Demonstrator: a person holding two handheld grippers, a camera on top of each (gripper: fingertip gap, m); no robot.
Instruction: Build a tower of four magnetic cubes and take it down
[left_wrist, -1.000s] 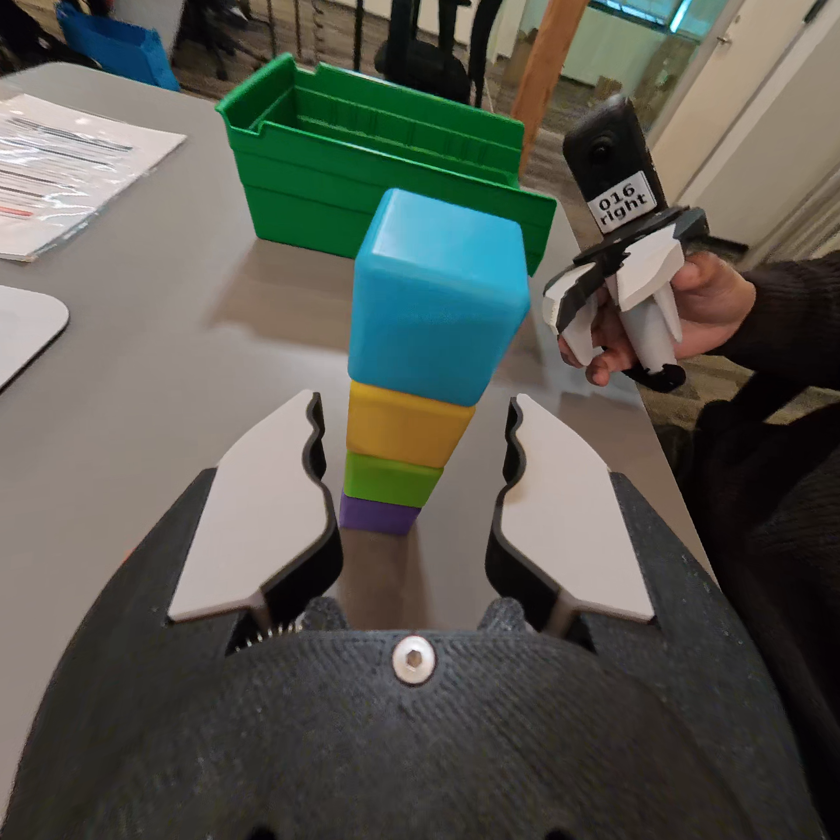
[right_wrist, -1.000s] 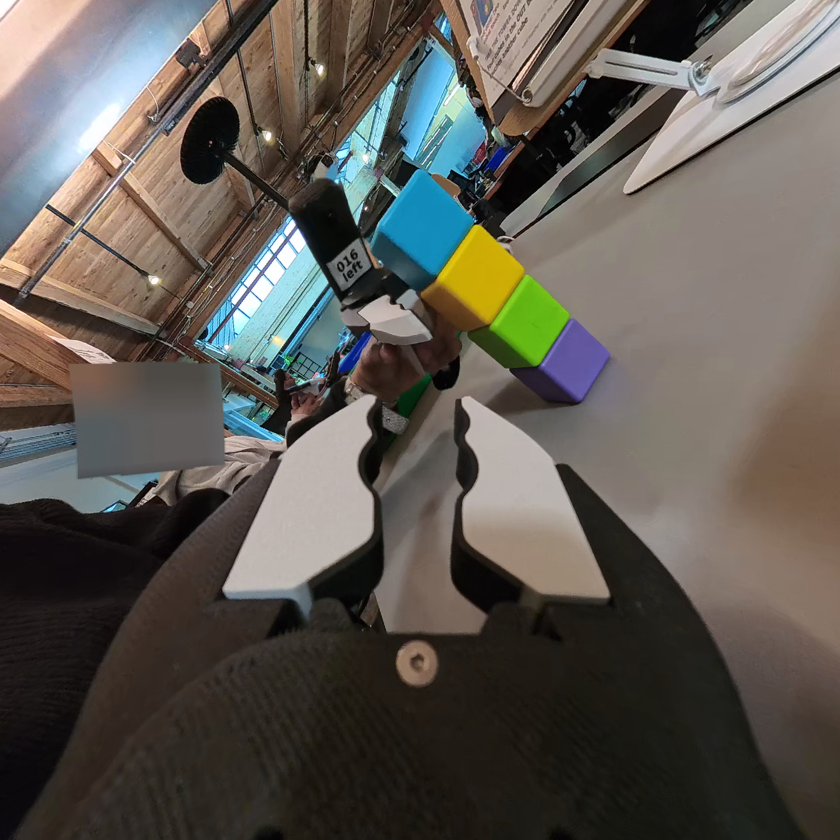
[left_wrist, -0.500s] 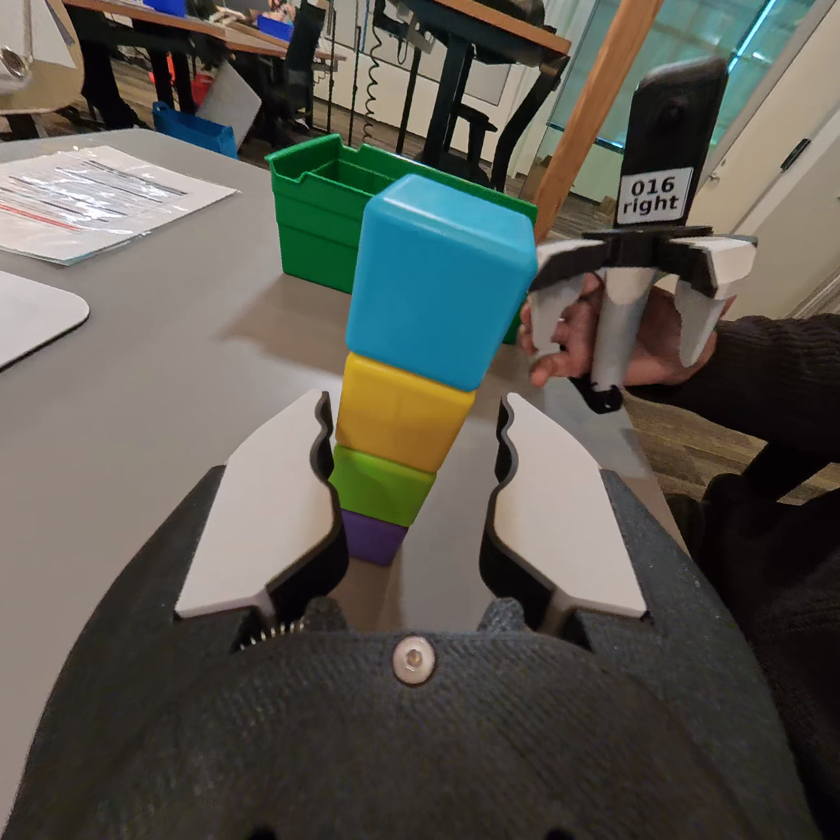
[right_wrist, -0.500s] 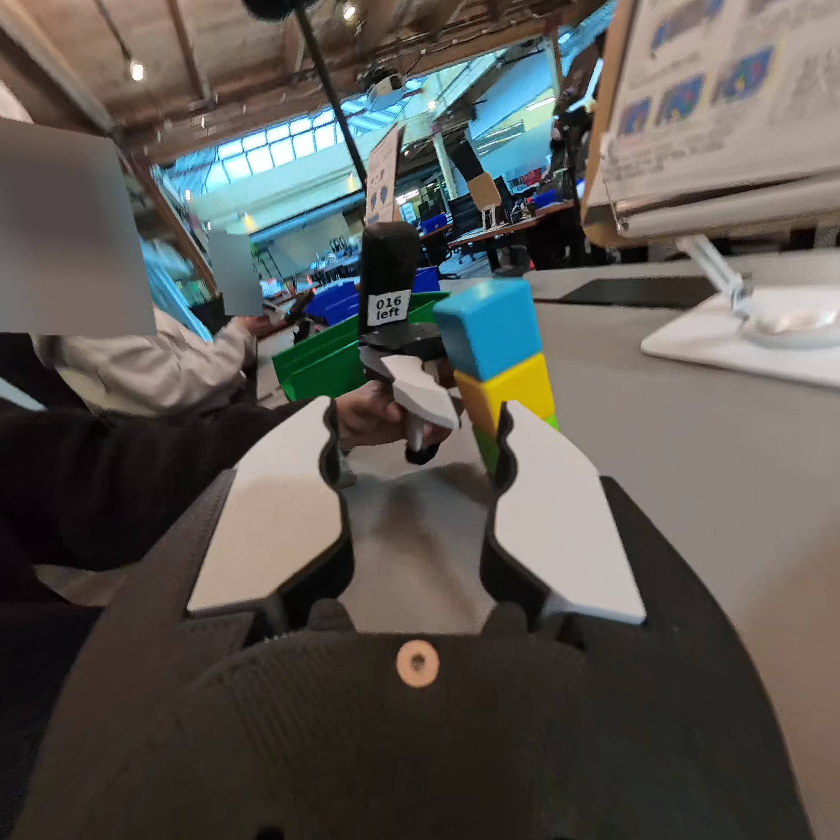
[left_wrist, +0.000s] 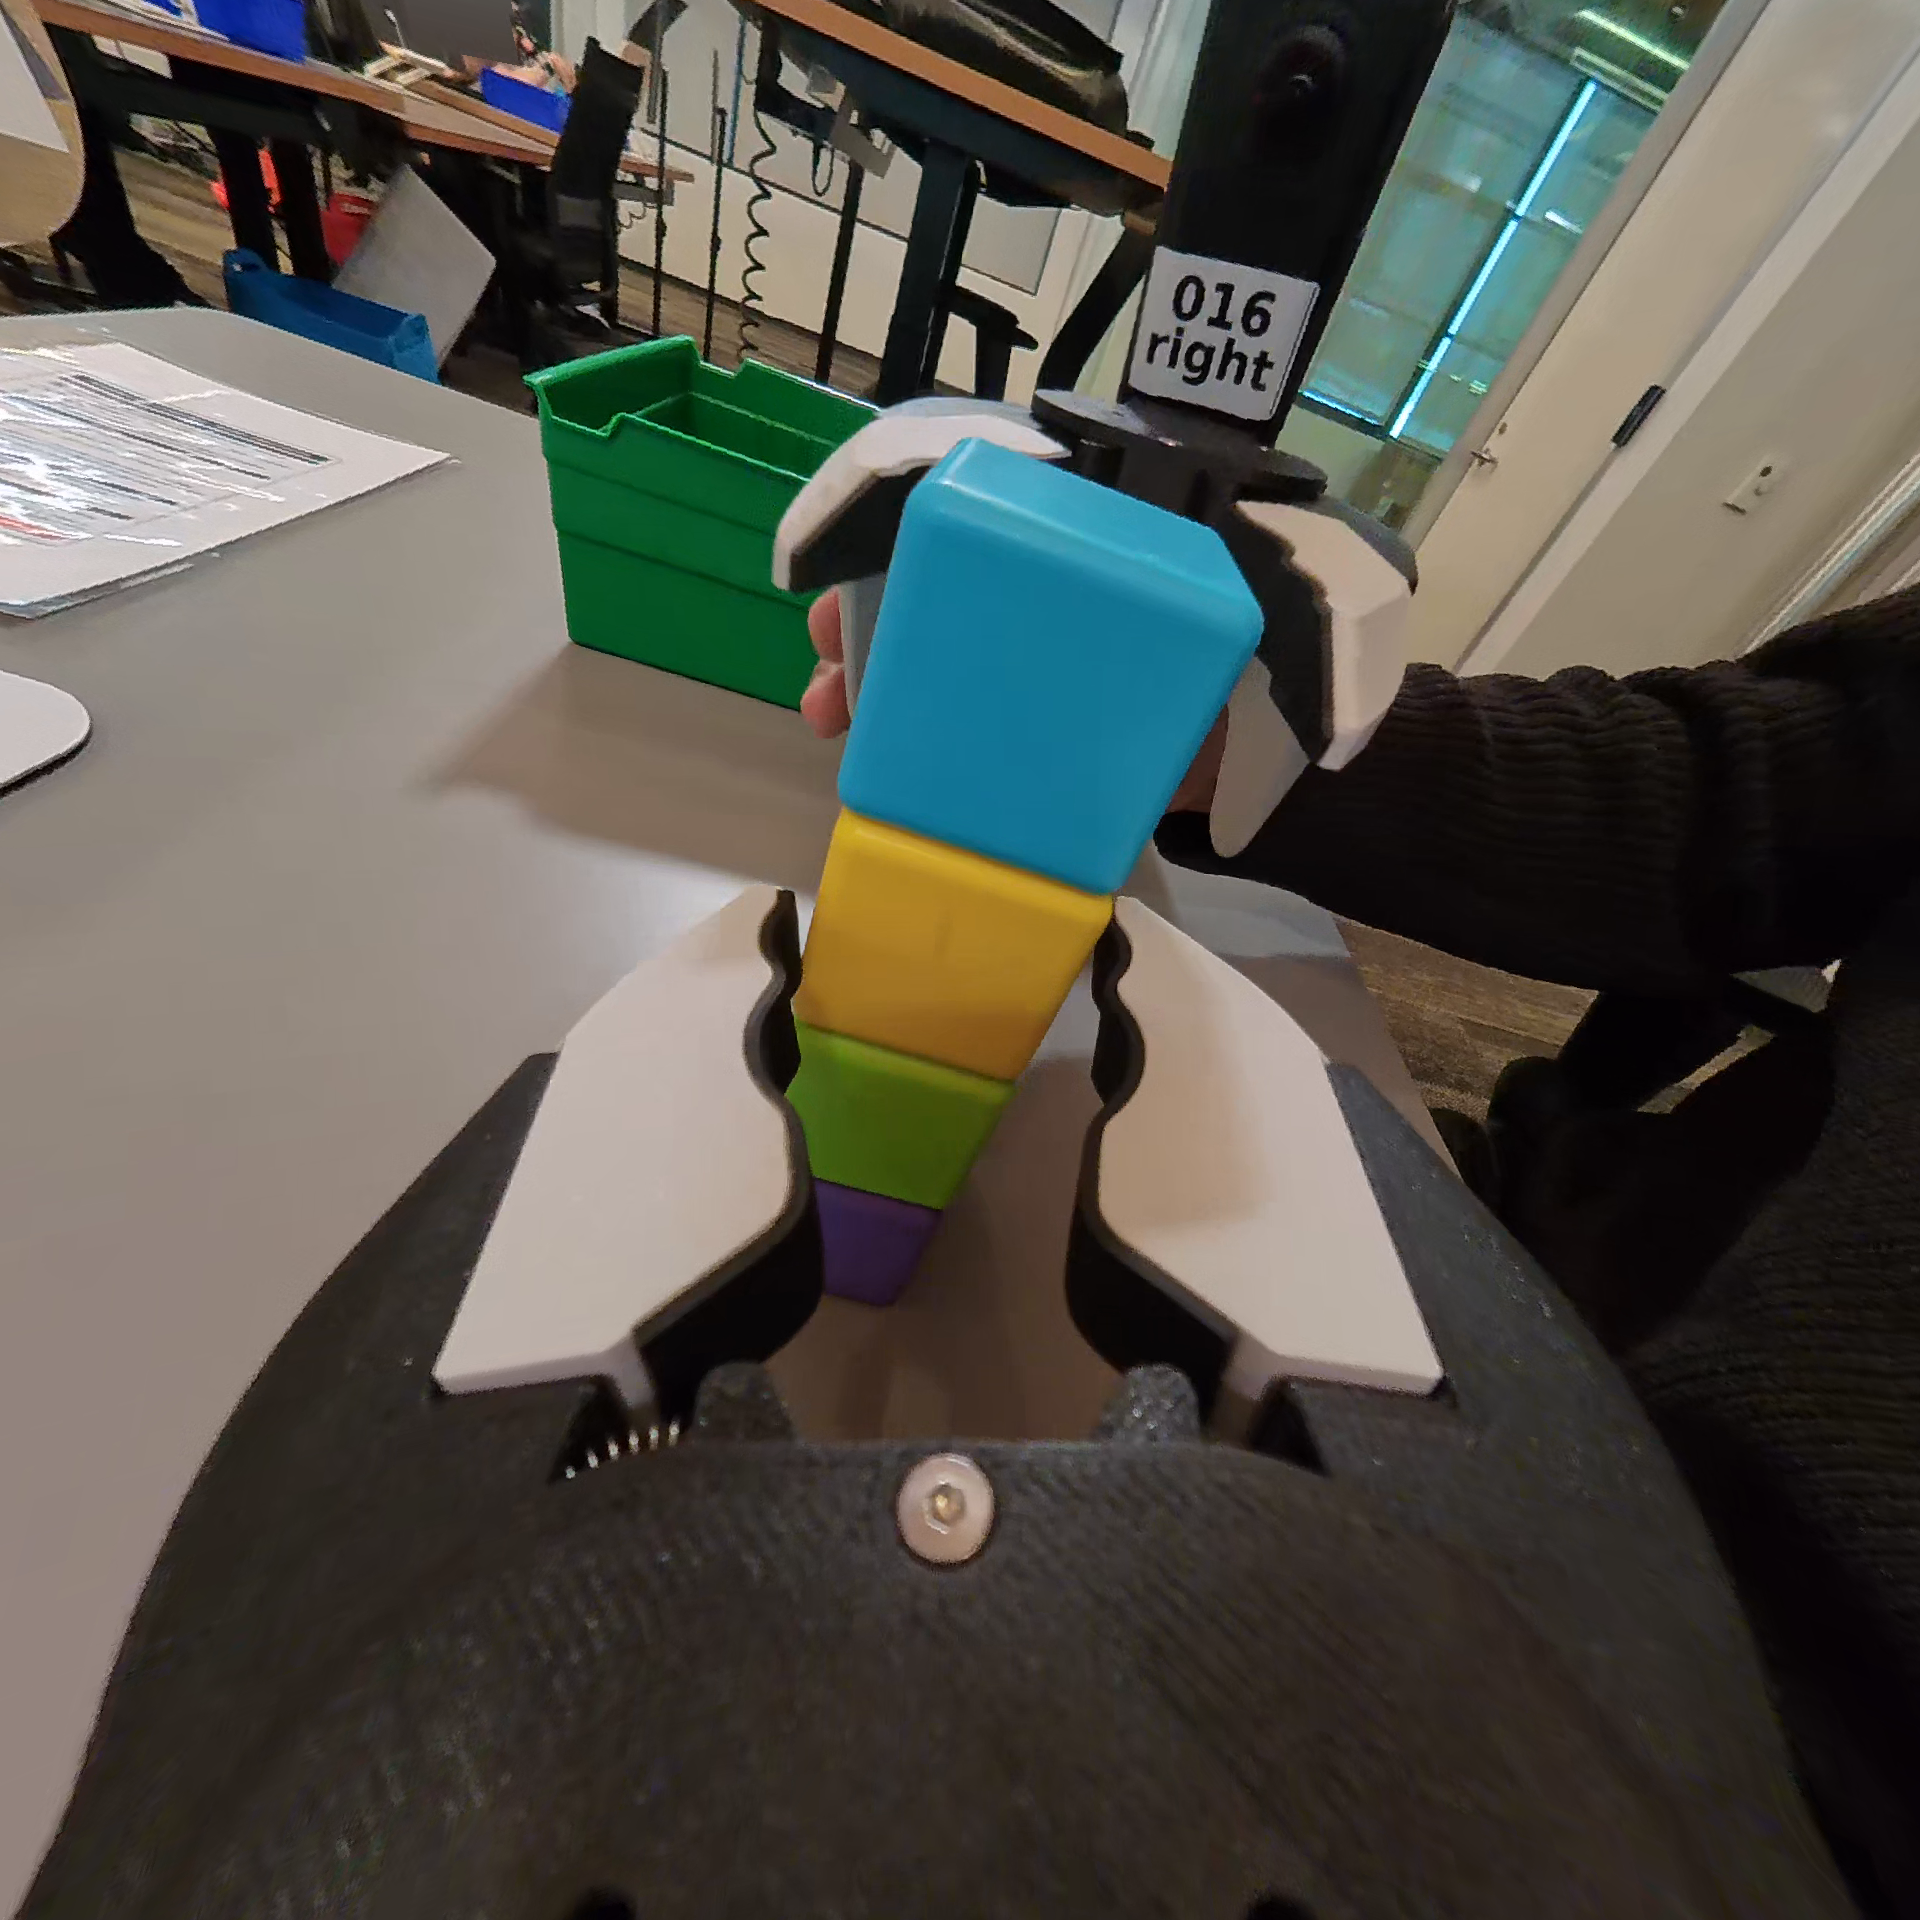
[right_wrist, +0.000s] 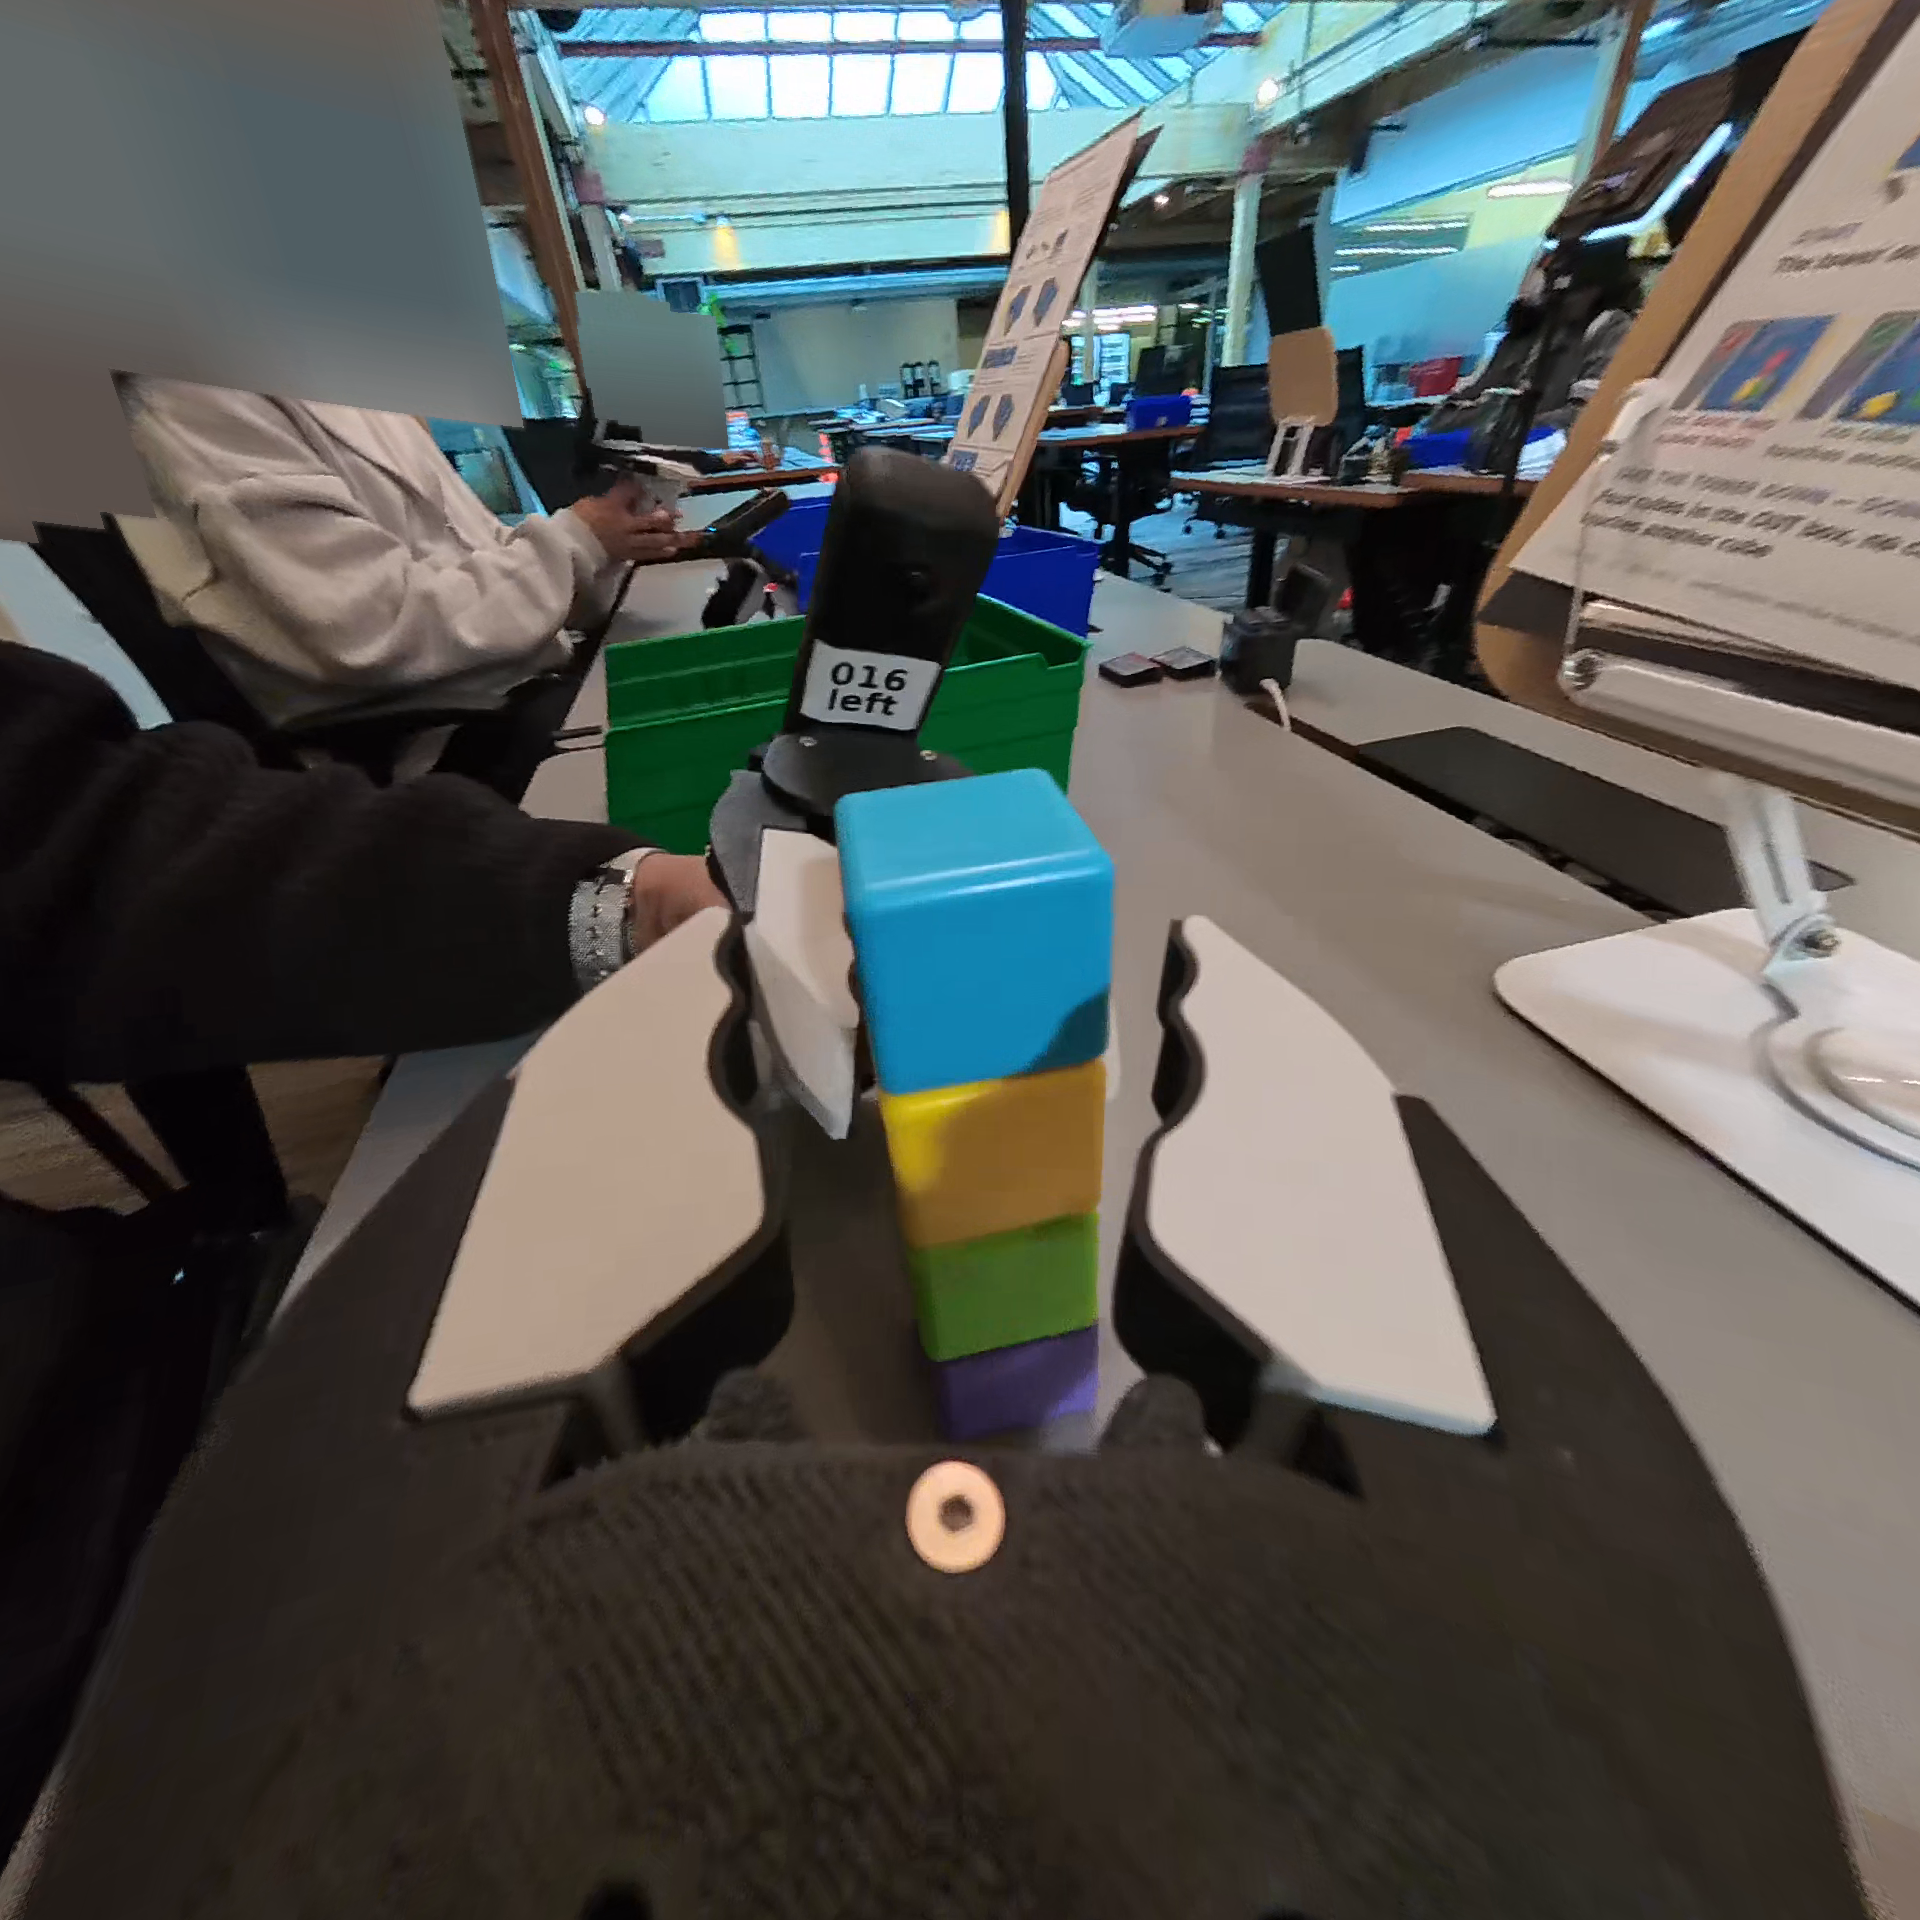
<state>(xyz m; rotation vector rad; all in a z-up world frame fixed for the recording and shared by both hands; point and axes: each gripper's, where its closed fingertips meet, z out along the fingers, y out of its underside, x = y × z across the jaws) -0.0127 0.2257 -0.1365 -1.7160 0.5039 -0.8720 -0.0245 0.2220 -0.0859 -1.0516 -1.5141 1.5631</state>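
A tower of four cubes stands on the grey table (left_wrist: 312, 935): blue cube (left_wrist: 1039, 675) on top, then yellow cube (left_wrist: 945, 945), green cube (left_wrist: 894, 1117), and purple cube (left_wrist: 873, 1252) at the bottom. My left gripper (left_wrist: 945, 935) is open, its fingertips either side of the yellow cube. My right gripper (right_wrist: 954, 935) is open, its fingers either side of the blue cube (right_wrist: 971, 925) with gaps. The two grippers face each other across the tower. One white finger (right_wrist: 800, 997) of the left gripper shows beside the tower; the other is hidden.
A green bin (left_wrist: 675, 540) stands behind the tower. A printed sheet (left_wrist: 156, 468) lies far left. A white stand base (right_wrist: 1714, 1039) holding a board sits right of the tower. The table edge (left_wrist: 1371, 997) runs close on the right. A person in a light top (right_wrist: 343, 582) sits beyond. The gap from one gripper's tips to the other's is roughly 5 cm.
Both grippers have closed in on the tower. The right gripper has swung level, opened wider and moved around the blue cube. The left gripper has moved forward around the yellow cube.
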